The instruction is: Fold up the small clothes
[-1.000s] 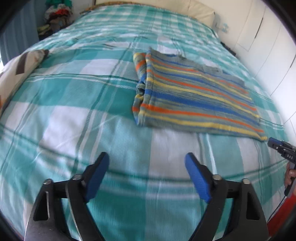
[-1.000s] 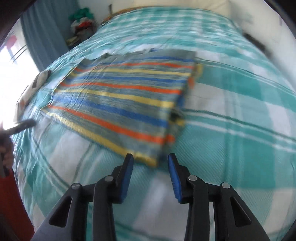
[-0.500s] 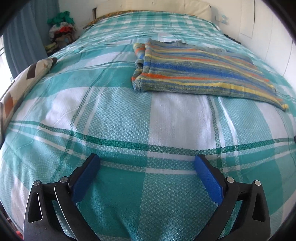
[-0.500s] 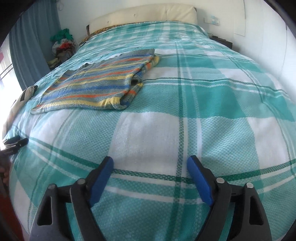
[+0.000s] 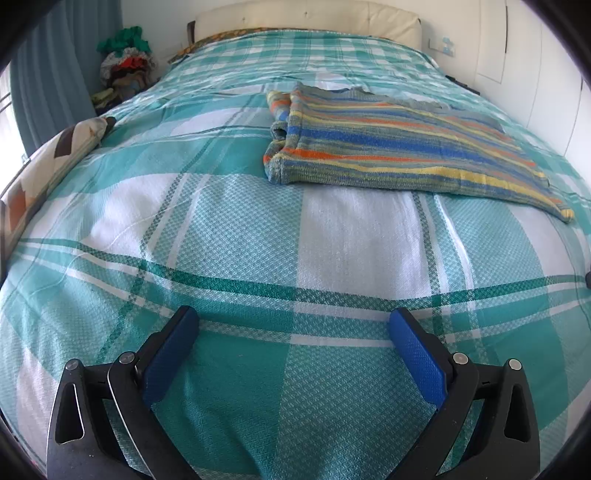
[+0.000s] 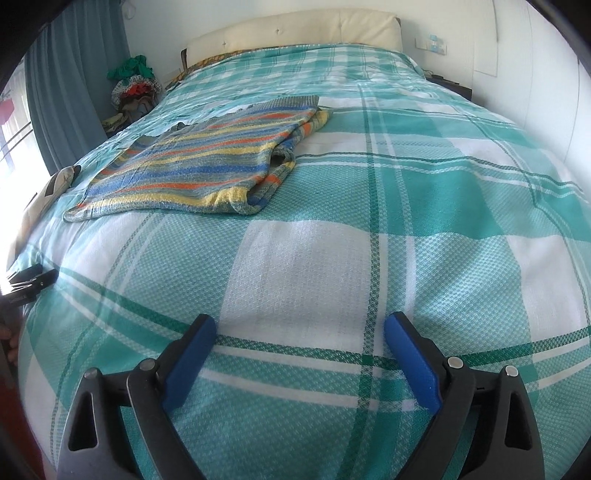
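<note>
A folded striped knit garment (image 5: 388, 147) in blue, orange, yellow and grey lies flat on the green-and-white checked bedspread (image 5: 258, 229). It sits toward the far right in the left wrist view. In the right wrist view the garment (image 6: 207, 162) is at the far left. My left gripper (image 5: 292, 315) hovers open over bare bedspread, well short of the garment. My right gripper (image 6: 301, 320) is also over bare bedspread (image 6: 406, 221); its jaws are opening with nothing between them. The tip of the left gripper (image 6: 29, 284) shows at the left edge of the right wrist view.
A patterned pillow (image 5: 55, 155) lies at the bed's left edge. A pile of clothes (image 5: 125, 62) stands beside a blue curtain (image 5: 48, 85) at the far left. A cream headboard (image 5: 306, 18) closes the far end, and white walls run along the right.
Both grippers have drawn back from the garment toward the near end of the bed. The right jaws went from a narrow gap to wide apart. The garment stays where it lay.
</note>
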